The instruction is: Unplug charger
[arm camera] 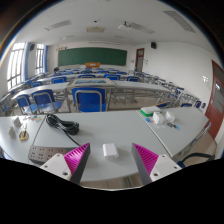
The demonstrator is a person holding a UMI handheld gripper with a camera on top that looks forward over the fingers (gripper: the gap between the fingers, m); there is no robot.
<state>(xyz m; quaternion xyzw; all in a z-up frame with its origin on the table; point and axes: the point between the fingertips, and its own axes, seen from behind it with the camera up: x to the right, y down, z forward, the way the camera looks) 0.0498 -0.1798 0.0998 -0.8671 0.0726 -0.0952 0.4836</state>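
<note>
A small white charger block [109,150] lies on the grey table [120,128], between and just ahead of my fingers. A grey power strip [45,154] lies to the left of my left finger, with a black cable coil [62,124] beyond it. My gripper [112,159] is open, its two magenta pads [77,156] wide apart on either side of the charger, with gaps on both sides. I cannot tell whether the charger is plugged into anything.
A green-and-white item [160,116] lies on the table at the right. Small items [19,130] stand at the left edge. Beyond the table are rows of desks with blue chairs [87,99] and a green chalkboard [91,57].
</note>
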